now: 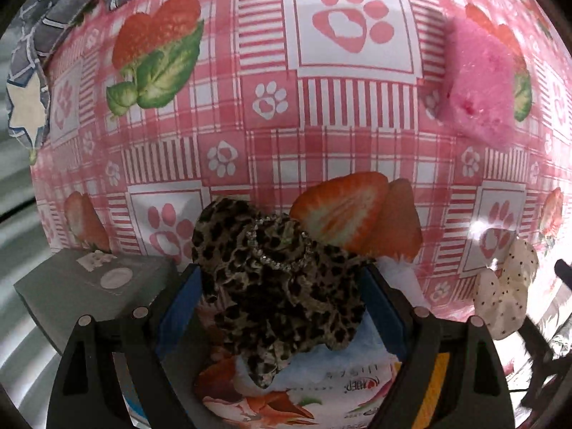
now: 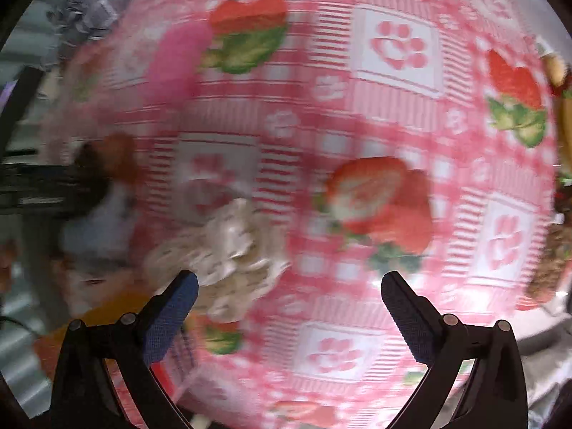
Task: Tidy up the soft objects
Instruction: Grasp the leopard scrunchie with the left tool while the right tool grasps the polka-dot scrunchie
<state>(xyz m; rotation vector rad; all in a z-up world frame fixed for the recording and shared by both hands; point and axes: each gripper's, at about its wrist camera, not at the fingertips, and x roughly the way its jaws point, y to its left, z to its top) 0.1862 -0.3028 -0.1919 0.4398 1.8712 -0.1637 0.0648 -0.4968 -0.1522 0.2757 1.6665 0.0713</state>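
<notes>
Right now your left gripper (image 1: 282, 307) stands wide with the leopard-print scrunchie (image 1: 279, 286) between its blue pads, contact unclear, while your right gripper (image 2: 289, 307) gapes empty, the cream scrunchie (image 2: 225, 254) just beside its left finger.

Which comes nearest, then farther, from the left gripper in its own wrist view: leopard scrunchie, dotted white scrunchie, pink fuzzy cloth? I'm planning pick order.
1. Leopard scrunchie: between the left gripper's open fingers.
2. Dotted white scrunchie: off to the right.
3. Pink fuzzy cloth: far upper right on the tablecloth.
</notes>
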